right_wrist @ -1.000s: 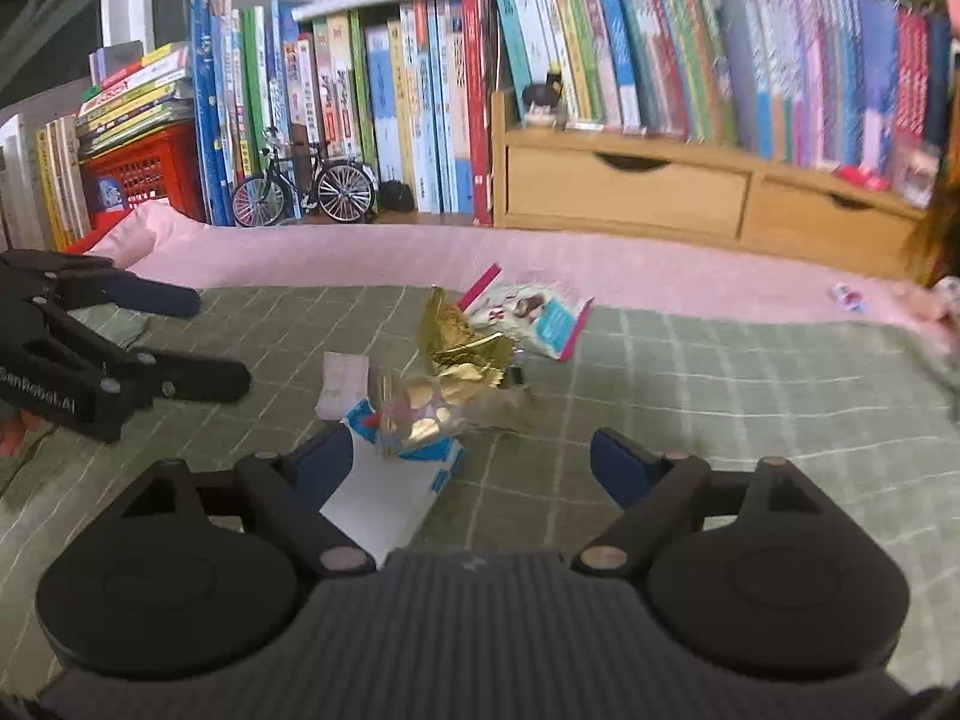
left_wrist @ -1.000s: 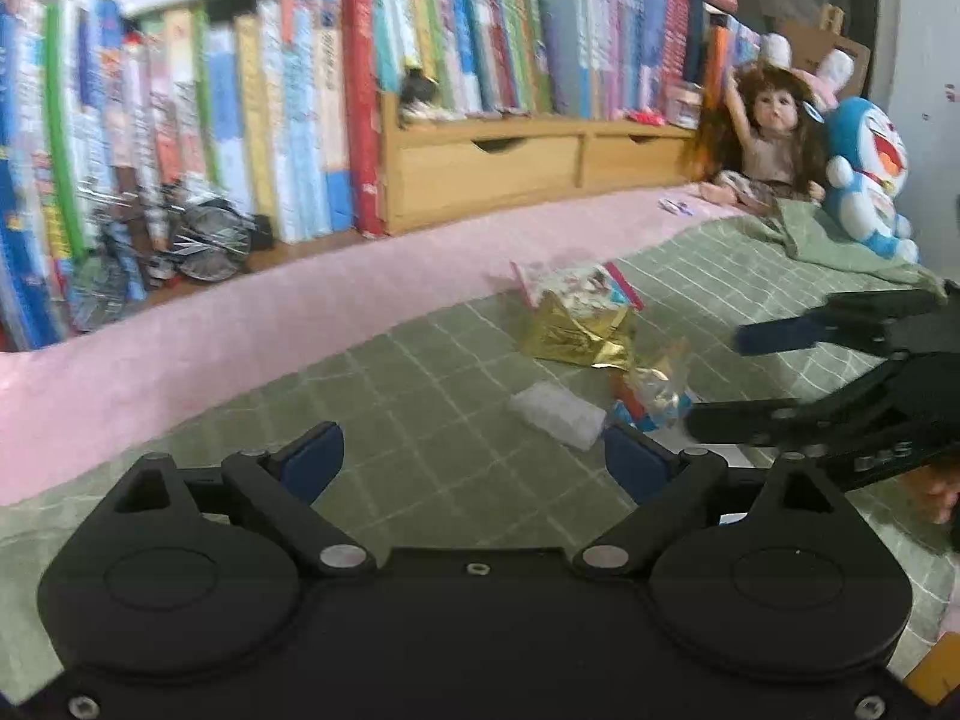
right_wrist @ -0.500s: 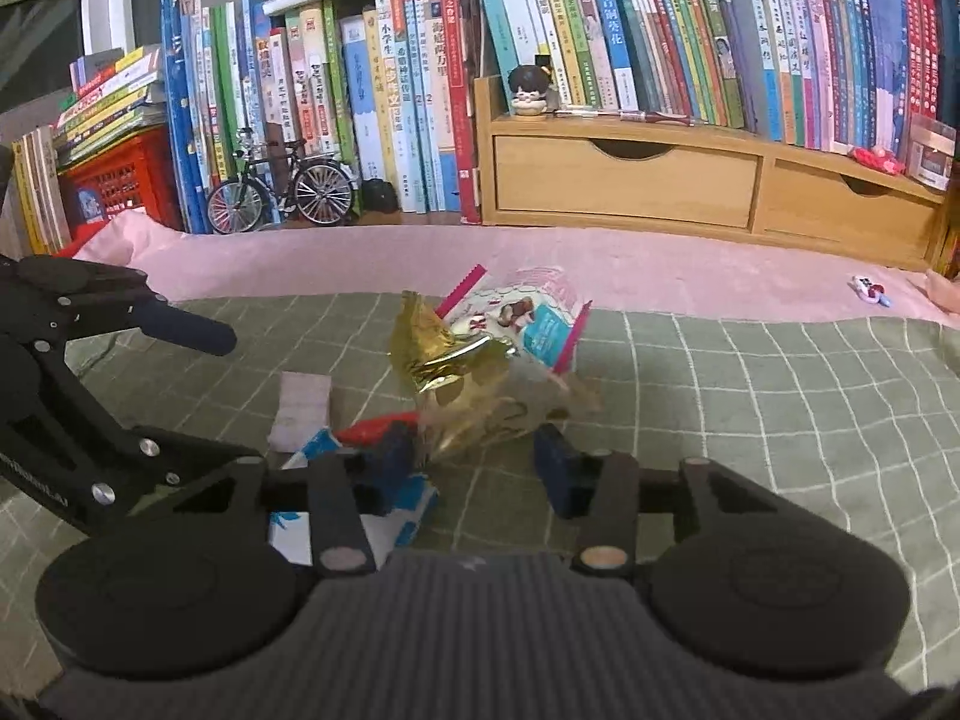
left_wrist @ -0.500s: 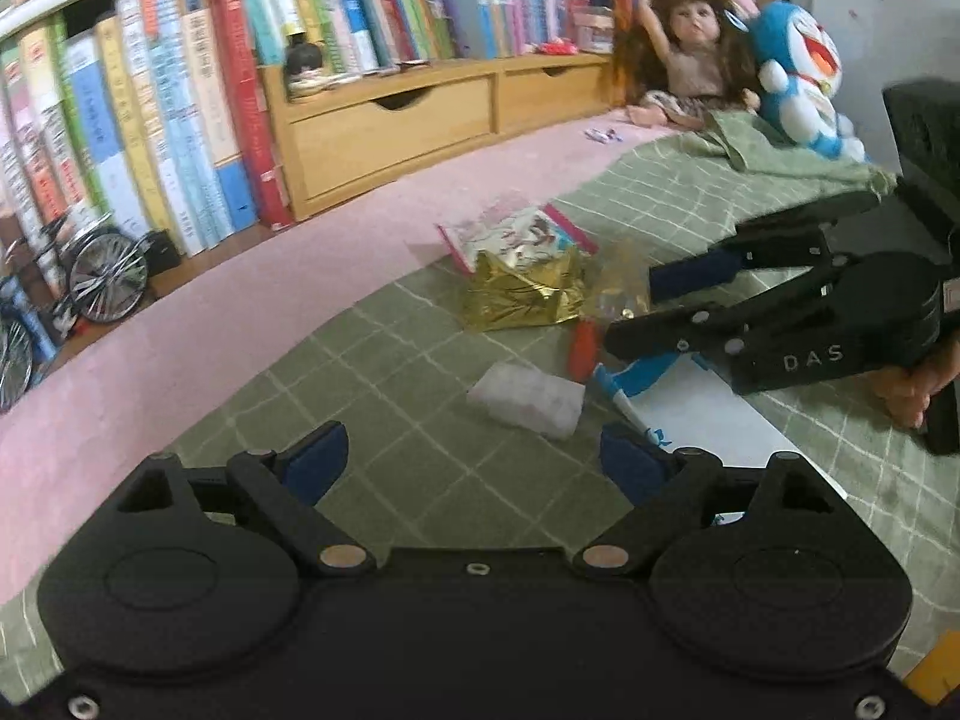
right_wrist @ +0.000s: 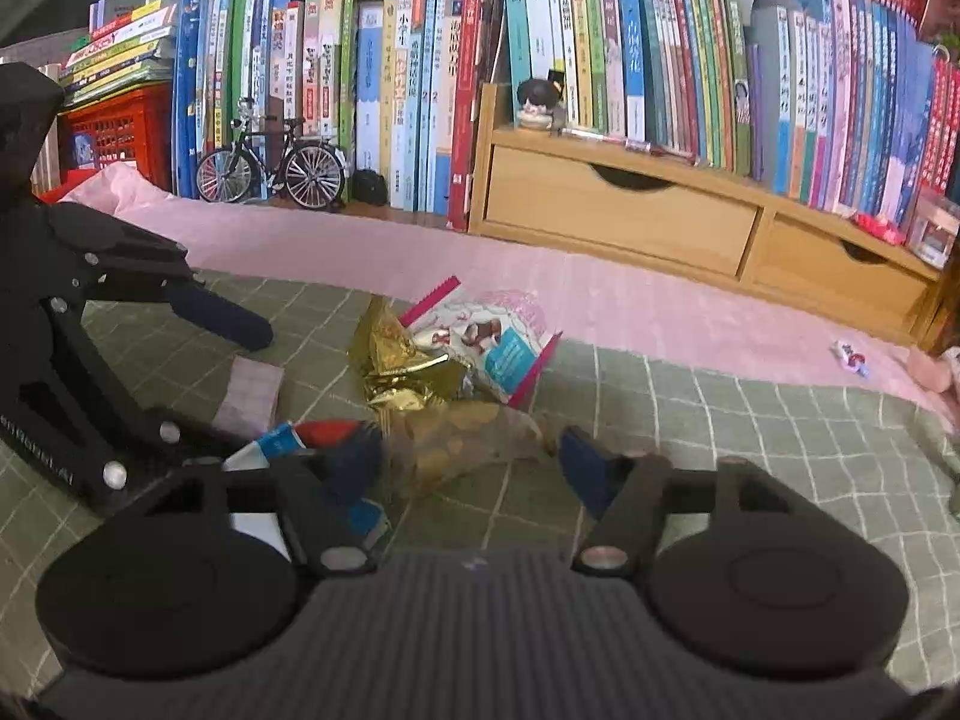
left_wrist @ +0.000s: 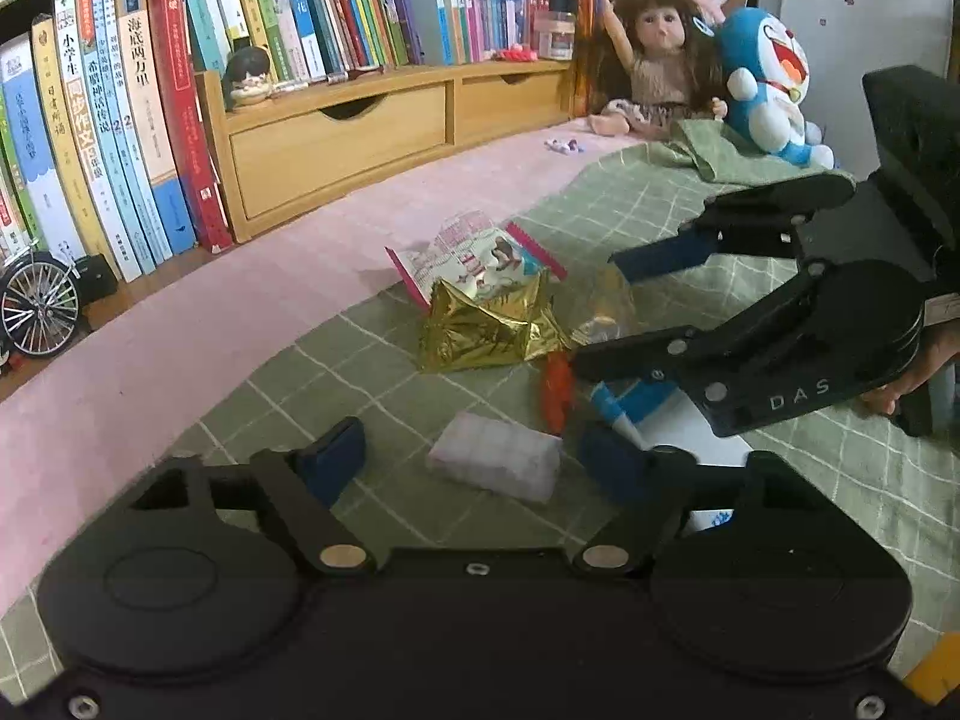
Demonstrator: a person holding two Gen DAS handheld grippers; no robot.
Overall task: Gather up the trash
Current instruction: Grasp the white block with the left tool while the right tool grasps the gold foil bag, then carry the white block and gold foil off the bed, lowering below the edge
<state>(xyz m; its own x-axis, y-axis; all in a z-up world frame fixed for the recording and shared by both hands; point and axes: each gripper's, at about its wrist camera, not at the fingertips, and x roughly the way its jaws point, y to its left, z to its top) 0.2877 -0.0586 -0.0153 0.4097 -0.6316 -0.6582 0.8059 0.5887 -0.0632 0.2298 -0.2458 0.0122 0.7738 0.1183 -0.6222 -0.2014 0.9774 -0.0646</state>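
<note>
**Desk:** What changed in the last half second?

**Photographer:** The right tongs (right_wrist: 465,465), which had narrowed on the clear bag (right_wrist: 462,438), now stand wider, jaws parted. The left tongs (left_wrist: 474,453) have come closer to the white packet (left_wrist: 492,462), also with jaws spread.

**Desk:** Where does the trash lie?

**Photographer:** All on the green cloth (left_wrist: 750,276). The clear bag sits between the right fingers (right_wrist: 354,462), though contact cannot be told. The white packet lies between the left fingers (left_wrist: 333,453), touching neither. The gold wrapper (left_wrist: 486,330) and pink bag (left_wrist: 480,258) lie just beyond, ahead of both pairs of tongs.
</note>
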